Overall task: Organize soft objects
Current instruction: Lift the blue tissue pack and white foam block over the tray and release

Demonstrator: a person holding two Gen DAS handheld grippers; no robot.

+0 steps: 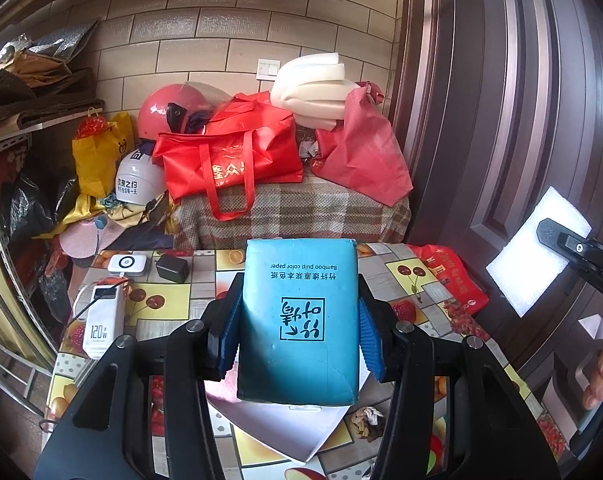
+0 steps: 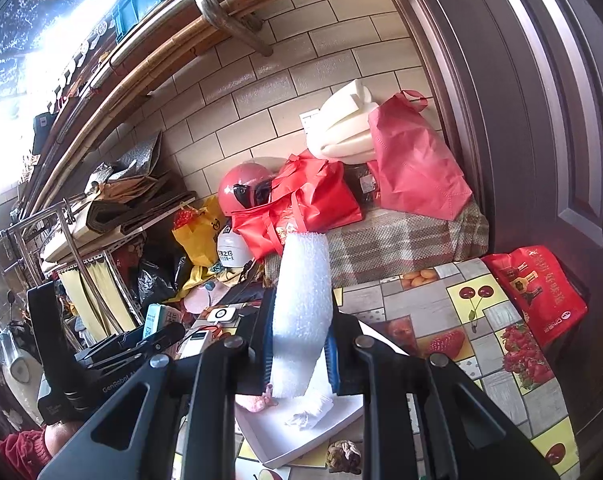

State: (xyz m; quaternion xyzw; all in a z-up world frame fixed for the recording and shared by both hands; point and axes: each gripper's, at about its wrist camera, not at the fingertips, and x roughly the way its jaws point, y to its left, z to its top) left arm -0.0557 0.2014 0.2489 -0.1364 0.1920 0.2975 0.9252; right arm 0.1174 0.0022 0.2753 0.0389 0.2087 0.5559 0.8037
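Note:
My left gripper [image 1: 298, 326] is shut on a blue tissue pack [image 1: 301, 272], its blue pads pressing both long sides, held above a white tray [image 1: 301, 440]. My right gripper [image 2: 300, 346] is shut on a white foam sheet [image 2: 305, 272] that stands upright between its pads. Below it the white tray [image 2: 341, 420] holds a pink soft thing [image 2: 253, 400] and a crumpled white cloth [image 2: 313, 412]. A small knotted rope ball [image 2: 343, 454] lies on the table beside the tray. In the left wrist view the foam sheet [image 1: 533, 264] shows at the right.
The fruit-patterned table [image 1: 417, 276] also carries a white power bank [image 1: 101, 328], a white charger [image 1: 127, 264] and a black adapter [image 1: 172, 268]. A red bag [image 1: 453, 276] hangs at its far right corner. A dark door [image 1: 501, 120] stands right; bags and helmets crowd the plaid bench [image 1: 293, 212] behind.

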